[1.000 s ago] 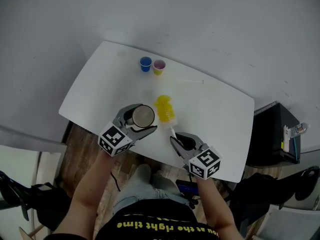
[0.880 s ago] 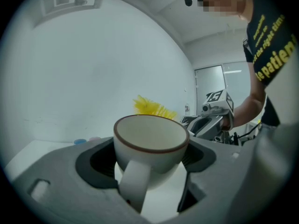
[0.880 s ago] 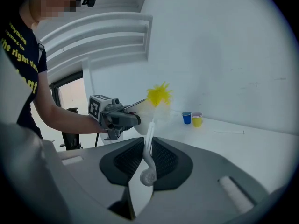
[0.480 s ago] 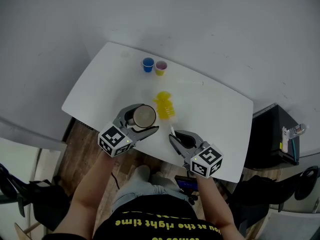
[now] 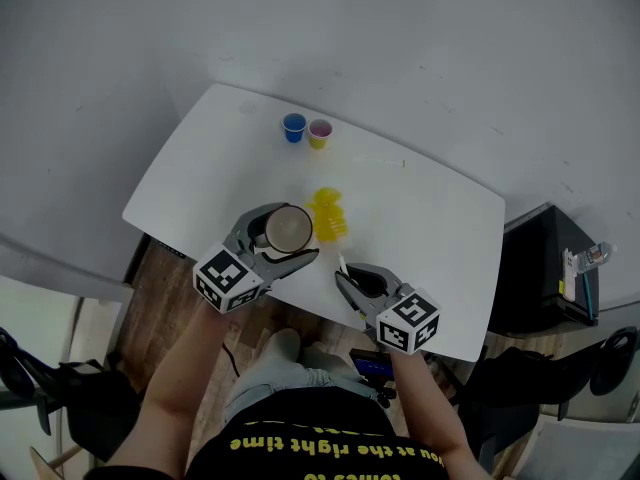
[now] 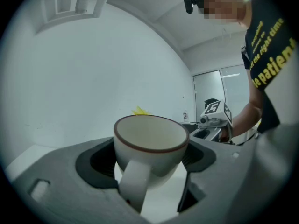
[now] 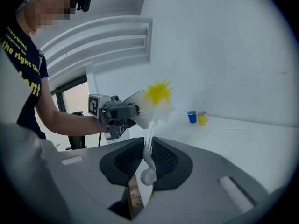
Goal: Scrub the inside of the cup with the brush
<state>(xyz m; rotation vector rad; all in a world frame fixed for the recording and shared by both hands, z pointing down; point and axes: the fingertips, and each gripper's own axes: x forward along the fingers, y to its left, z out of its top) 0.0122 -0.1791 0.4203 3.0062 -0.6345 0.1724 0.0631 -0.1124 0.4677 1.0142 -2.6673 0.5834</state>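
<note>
Cup is squeezed in the jaws of your left gripper, over the tabletop's near edge. Your right gripper pinches the brush handle in its jaws. The yellow end is beside the cup, not inside, so the scrubbing looks not started.

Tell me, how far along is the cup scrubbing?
Done: the left gripper holds the cup, and the right gripper clamps the brush by its handle. In hand: the yellow bristles sit just beside the cup's rim, not inside. Left: all the scrubbing.
</note>
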